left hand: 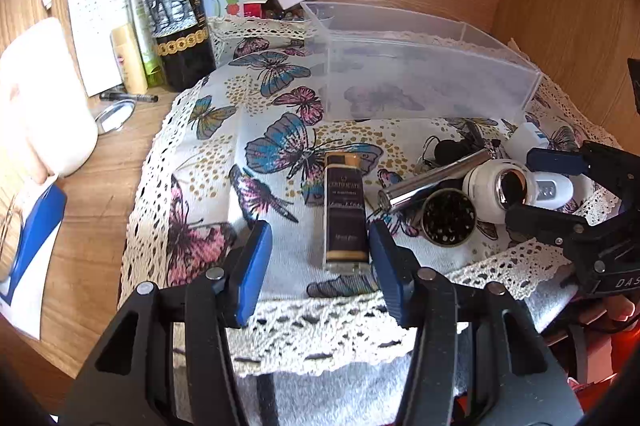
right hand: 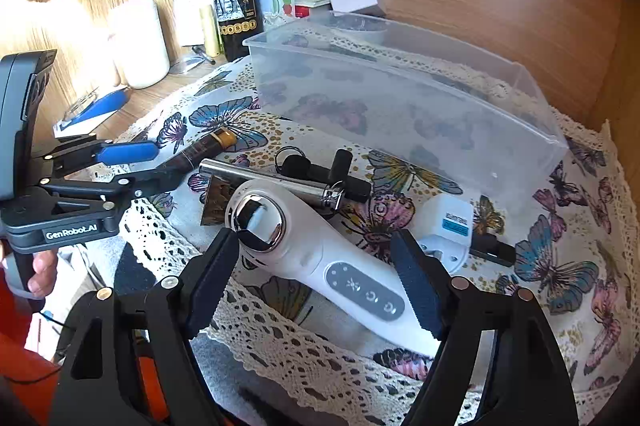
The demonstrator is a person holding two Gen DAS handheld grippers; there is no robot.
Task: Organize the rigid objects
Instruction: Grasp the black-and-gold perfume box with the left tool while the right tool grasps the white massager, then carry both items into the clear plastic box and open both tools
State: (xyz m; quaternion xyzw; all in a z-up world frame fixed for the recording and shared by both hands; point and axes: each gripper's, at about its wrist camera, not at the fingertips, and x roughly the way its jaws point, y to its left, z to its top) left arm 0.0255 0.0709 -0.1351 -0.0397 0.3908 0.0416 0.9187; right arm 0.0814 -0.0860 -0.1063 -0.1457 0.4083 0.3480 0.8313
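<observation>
Wooden desk, butterfly cloth (left hand: 224, 162): clear bin (right hand: 400, 98) seemingly empty, nothing sorted. Left gripper (left hand: 320, 262) straddles the brown box (left hand: 346, 222), right gripper (right hand: 316, 282) the white device (right hand: 320, 254); both unclamped.

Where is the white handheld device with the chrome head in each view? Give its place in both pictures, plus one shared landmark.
Left wrist view: white handheld device at the right, chrome head facing the camera, beside the steel tube.
Right wrist view: white handheld device at lower centre, lying between the right gripper's open jaws.
Shared landmark: the clear plastic bin behind it on the butterfly cloth.
</observation>
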